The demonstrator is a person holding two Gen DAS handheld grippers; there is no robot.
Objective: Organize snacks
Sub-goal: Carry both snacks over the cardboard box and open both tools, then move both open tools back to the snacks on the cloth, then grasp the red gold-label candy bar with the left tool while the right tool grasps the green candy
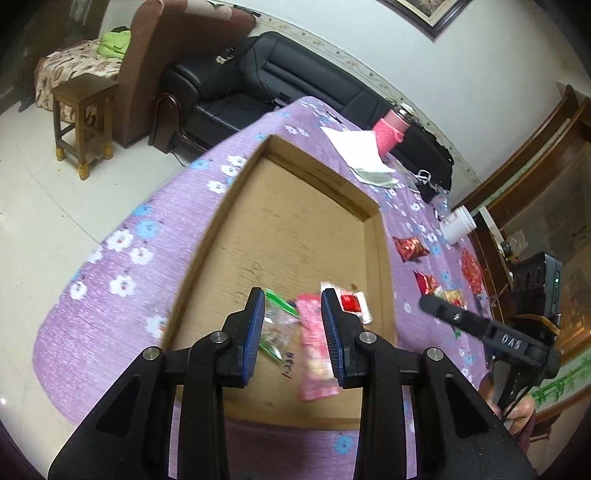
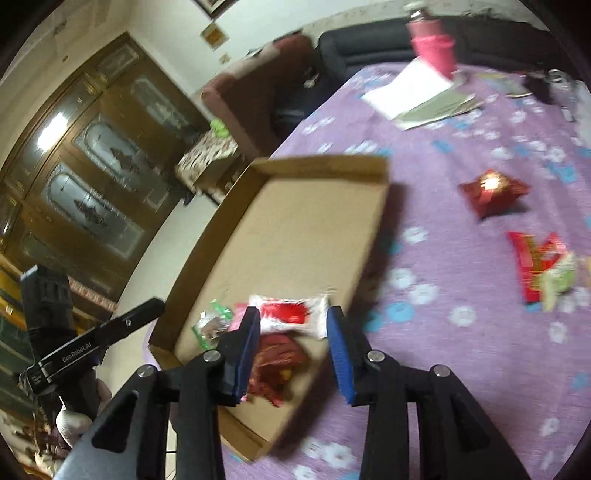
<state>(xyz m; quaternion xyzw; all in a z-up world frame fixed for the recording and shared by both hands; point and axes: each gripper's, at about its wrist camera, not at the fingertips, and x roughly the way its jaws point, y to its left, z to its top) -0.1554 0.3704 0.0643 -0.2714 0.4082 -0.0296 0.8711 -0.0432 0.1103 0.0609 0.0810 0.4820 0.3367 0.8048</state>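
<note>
setting: a home living room. a black sofa [image 1: 295,77] stands along the wall behind a table [image 1: 110,258] covered with a purple flowered cloth. a brown armchair [image 1: 147,55] and a wooden stool [image 1: 83,110] stand on the tiled floor. a framed picture [image 1: 432,14] hangs above, and carved wooden doors [image 2: 92,177] with patterned glass stand opposite.

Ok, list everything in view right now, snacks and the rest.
cardboard tray: one, brown, on cloth
cloth: one, purple floral, under tray
green-clear packet: one, in tray
pink packet: one, in tray
white-red packet: one, in tray
dark red packet: one, in tray
red packets: at least three, loose on cloth
bottle: one, pink, far end
papers: white, beside bottle
cup: one, white, on cloth
left gripper: black, open, over tray
right gripper: black, open, over tray
</note>
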